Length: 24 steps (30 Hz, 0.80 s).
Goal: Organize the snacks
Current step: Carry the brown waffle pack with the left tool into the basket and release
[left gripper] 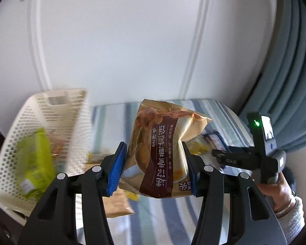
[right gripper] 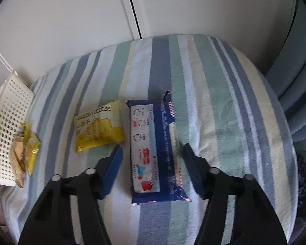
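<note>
Snacks (right gripper: 151,149) lie on striped bedsheet (right gripper: 214,102) before white wardrobe doors (right gripper: 91,10).

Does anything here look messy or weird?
Yes. The brown snack bag is crumpled at its middle, where the left claw squeezes it. A yellow packet lies crinkled against the white basket instead of inside.

Glossy crinkled foil snack bag (left gripper: 163,153), perforated cream plastic basket (left gripper: 16,122), striped woven cloth (right gripper: 214,102).
</note>
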{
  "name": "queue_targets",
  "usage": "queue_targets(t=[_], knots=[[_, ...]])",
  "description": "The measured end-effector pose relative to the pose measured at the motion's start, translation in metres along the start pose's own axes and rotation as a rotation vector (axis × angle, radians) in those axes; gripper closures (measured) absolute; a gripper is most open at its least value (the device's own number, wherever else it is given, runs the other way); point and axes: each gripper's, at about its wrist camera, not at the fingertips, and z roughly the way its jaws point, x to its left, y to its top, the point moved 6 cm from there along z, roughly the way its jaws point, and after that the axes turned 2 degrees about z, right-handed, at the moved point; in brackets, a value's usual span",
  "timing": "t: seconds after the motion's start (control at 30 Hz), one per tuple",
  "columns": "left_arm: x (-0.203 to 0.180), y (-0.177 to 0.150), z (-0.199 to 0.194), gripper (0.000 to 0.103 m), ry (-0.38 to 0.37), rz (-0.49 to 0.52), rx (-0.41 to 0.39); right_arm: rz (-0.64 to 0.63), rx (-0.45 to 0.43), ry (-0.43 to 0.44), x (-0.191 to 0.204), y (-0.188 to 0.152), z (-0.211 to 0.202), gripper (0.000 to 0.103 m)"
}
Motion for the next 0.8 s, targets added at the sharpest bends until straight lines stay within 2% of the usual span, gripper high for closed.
queue_targets(t=[0.23,0.57,0.6,0.7,0.73,0.8], knots=[[0.053,0.001,-0.024,0.049,0.091,-0.095,-0.046,0.019,-0.010,0.018,-0.004,-0.002,-0.003,0.057],[0.135,-0.004,-0.033,0.049,0.247,-0.219,-0.050,0.038,-0.016,0.055,-0.020,-0.001,-0.007,0.058],[0.141,-0.005,-0.033,0.046,0.263,-0.231,-0.047,0.034,-0.016,0.055,-0.020,-0.002,-0.007,0.058],[0.160,-0.011,-0.039,0.003,0.360,-0.286,-0.066,0.032,-0.016,0.055,-0.022,-0.002,-0.010,0.058],[0.165,-0.013,-0.044,0.003,0.384,-0.304,-0.096,0.033,-0.016,0.056,-0.020,-0.002,-0.009,0.058],[0.172,-0.019,-0.050,0.003,0.384,-0.350,-0.125,0.037,-0.017,0.062,-0.021,-0.002,-0.010,0.058]])
